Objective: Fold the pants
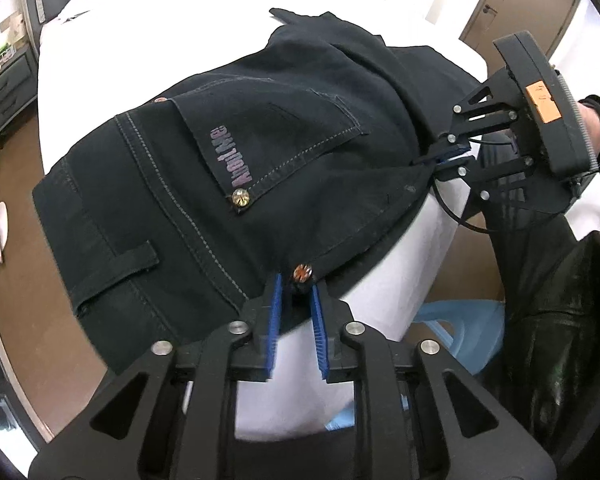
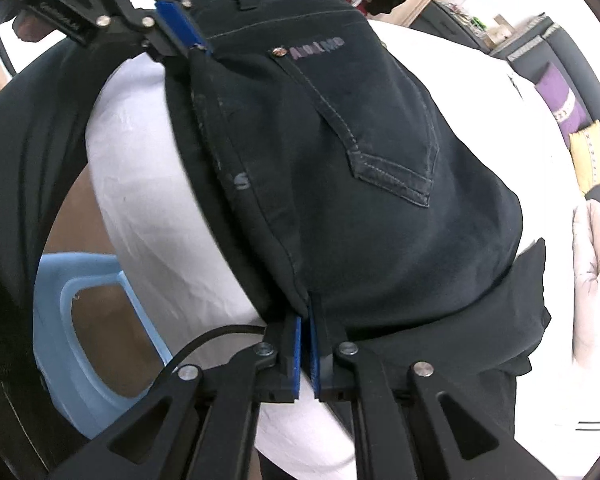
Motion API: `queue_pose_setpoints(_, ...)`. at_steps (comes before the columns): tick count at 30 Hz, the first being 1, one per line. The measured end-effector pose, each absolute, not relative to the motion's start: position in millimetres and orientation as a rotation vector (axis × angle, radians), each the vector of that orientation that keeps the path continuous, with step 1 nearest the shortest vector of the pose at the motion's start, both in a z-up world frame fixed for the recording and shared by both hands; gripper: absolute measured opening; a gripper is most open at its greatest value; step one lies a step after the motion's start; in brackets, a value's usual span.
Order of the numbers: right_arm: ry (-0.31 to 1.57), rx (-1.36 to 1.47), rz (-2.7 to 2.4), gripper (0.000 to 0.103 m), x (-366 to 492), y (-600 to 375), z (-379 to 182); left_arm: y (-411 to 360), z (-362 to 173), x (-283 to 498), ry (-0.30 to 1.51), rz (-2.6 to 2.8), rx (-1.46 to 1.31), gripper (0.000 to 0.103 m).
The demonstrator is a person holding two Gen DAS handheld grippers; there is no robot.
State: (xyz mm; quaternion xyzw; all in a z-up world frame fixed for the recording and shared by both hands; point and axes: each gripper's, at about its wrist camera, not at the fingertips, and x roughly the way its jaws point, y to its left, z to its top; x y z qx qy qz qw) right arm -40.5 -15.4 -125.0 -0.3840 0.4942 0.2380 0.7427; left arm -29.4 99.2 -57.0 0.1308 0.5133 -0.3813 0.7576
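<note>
Both claws, left (image 1: 296,300) and right (image 2: 305,320), on bed-crosswise pants (image 1: 228,152) edge.

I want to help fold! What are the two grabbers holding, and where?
Both grip the black jeans: the left gripper pinches the near edge by a rivet, the right gripper the same edge farther along.

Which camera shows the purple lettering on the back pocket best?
The left wrist view: the purple lettering on the pants is large and nearly legible. The right wrist view shows it small, farther away and fainter.
</note>
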Motion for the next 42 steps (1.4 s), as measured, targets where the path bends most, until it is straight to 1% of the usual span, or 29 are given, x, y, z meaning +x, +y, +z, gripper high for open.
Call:
queue_pose_setpoints(4,1.082,-0.807,0.497,0.008,-46,-15,-125,114,-39,-33,1.132,-0.802,0.304,0.018)
queue_pose_setpoints(7,1.081,-0.791,0.469,0.008,-45,-14,-124,122,-24,-33,1.102,-0.76,0.295,0.018)
queue_pose_setpoints(10,1.081,-0.758,0.436,0.008,-46,-13,-125,110,-9,-26,1.045,-0.746,0.216,0.018)
queue_pose_setpoints(12,1.08,-0.743,0.422,0.008,-48,-11,-125,89,-6,-15,1.01,-0.759,0.125,0.018)
queue_pose_setpoints(14,1.076,-0.72,0.406,0.009,-48,-13,-123,60,-14,-2,1.001,-0.762,0.053,0.018)
queue_pose_setpoints(16,1.072,-0.688,0.391,0.009,-47,-19,-121,36,-33,10,1.031,-0.748,0.009,0.018)
queue_pose_setpoints(18,1.077,-0.618,0.38,0.01,-47,-25,-116,14,-69,22,1.135,-0.697,-0.018,0.018)
queue_pose_setpoints(19,1.084,-0.572,0.375,0.015,-46,-30,-111,8,-84,22,1.155,-0.669,-0.015,0.017)
queue_pose_setpoints(20,1.097,-0.5,0.38,0.028,-46,-39,-104,10,-85,20,1.119,-0.663,-0.048,0.017)
queue_pose_setpoints(21,1.106,-0.422,0.398,0.038,-44,-48,-96,12,-86,20,1.119,-0.663,-0.074,0.017)
queue_pose_setpoints(22,1.105,-0.281,0.43,0.06,-42,-65,-81,15,-86,21,1.124,-0.668,-0.104,0.017)
queue_pose_setpoints(23,1.088,-0.163,0.436,0.07,-38,-82,-68,18,-87,23,1.129,-0.676,-0.13,0.017)
queue_pose_setpoints(25,1.052,-0.023,0.38,0.075,-20,-113,-46,18,-89,25,1.131,-0.687,-0.144,0.017)
queue_pose_setpoints(28,1.001,0.116,0.235,0.075,27,-162,-21,16,-91,27,1.137,-0.68,-0.14,0.017)
queue_pose_setpoints(31,1.002,0.183,0.048,0.08,98,-204,-17,18,-97,26,1.133,-0.674,-0.146,0.017)
queue_pose_setpoints(34,1.048,0.214,-0.094,0.08,168,-227,-39,25,-99,22,1.13,-0.673,-0.146,0.017)
queue_pose_setpoints(37,1.104,0.177,-0.226,0.08,223,-230,-71,28,-100,20,1.127,-0.671,-0.143,0.017)
queue_pose_setpoints(42,1.229,0.19,-0.312,0.08,270,-228,-128,30,-102,22,1.137,-0.681,-0.16,0.017)
